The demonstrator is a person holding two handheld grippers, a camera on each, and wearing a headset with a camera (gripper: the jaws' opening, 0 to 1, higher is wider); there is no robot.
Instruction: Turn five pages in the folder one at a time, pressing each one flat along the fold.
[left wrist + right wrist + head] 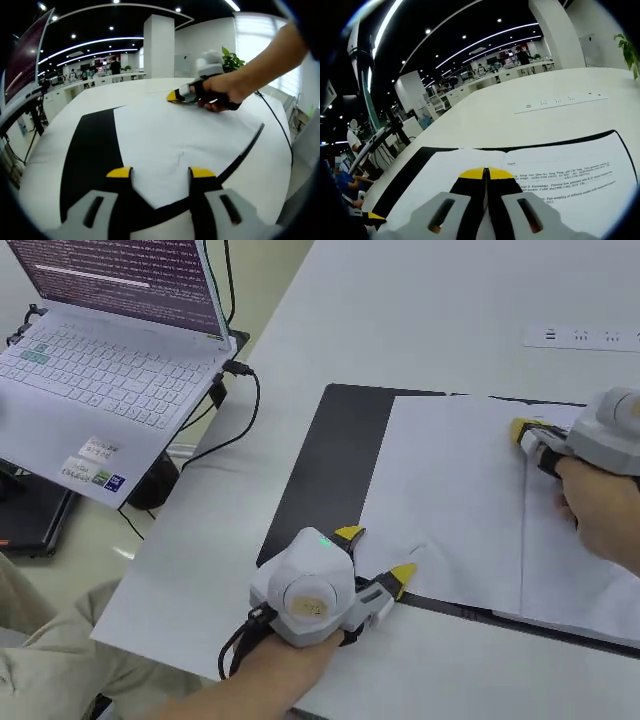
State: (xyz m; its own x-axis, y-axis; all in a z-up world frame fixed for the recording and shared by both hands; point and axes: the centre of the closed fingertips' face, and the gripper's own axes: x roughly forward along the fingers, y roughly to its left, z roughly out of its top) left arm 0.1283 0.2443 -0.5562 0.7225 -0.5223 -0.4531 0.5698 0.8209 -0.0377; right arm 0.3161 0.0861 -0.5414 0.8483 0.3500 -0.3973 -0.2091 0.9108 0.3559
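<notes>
The black folder lies open on the white table, with a white page spread over its left half. My left gripper stands open at the page's near corner, nothing clamped between its yellow fingertips. My right gripper is shut, its tips low on the paper by the fold at the far end. In the right gripper view the shut gripper points along the printed right-hand page. In the left gripper view the right gripper lies across the page.
An open laptop sits on a stand at the far left, with a black cable running from it along the table edge. A white power strip lies beyond the folder at the far right. Other desks stand far behind.
</notes>
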